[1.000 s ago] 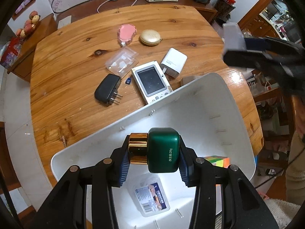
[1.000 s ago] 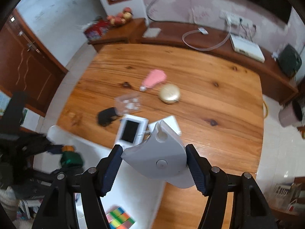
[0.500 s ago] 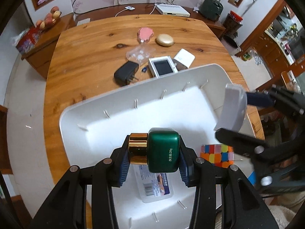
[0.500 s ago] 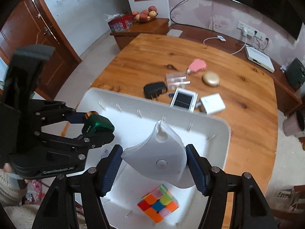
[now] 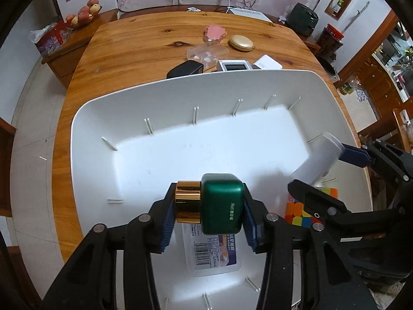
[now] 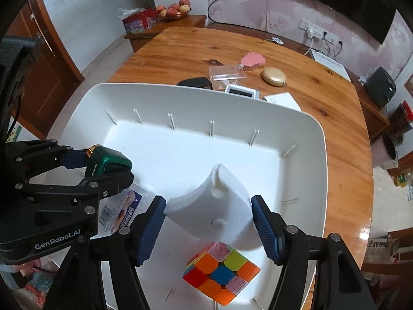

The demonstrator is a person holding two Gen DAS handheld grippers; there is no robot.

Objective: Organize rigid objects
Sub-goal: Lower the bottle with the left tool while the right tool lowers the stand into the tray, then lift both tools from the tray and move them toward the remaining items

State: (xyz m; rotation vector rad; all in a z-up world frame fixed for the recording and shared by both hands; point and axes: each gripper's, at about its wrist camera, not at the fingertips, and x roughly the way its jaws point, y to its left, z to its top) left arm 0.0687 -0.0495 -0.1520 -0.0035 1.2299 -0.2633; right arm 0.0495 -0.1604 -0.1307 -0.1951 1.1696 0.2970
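My left gripper [image 5: 206, 213] is shut on a green bottle with a gold cap [image 5: 219, 206], held over the white bin [image 5: 180, 93]; it also shows in the right wrist view [image 6: 105, 164]. My right gripper [image 6: 209, 222] has its jaws spread a little wider than a white curved plastic piece [image 6: 214, 206], which sits between them low inside the bin [image 6: 320, 170]. A colourful puzzle cube [image 6: 222, 273] and a clear labelled box [image 5: 211, 250] lie on the bin floor.
On the wooden table [image 5: 144, 41] behind the bin lie a black charger [image 5: 185, 68], a clear packet [image 5: 206, 54], a pink item [image 5: 214, 32], a gold oval case [image 5: 241, 42], a white device with a screen [image 5: 235, 66] and a white box [image 5: 267, 63].
Both grippers have come down lower into the bin. The right gripper's jaws have widened around the white piece, which has dropped towards the bin floor above the cube.
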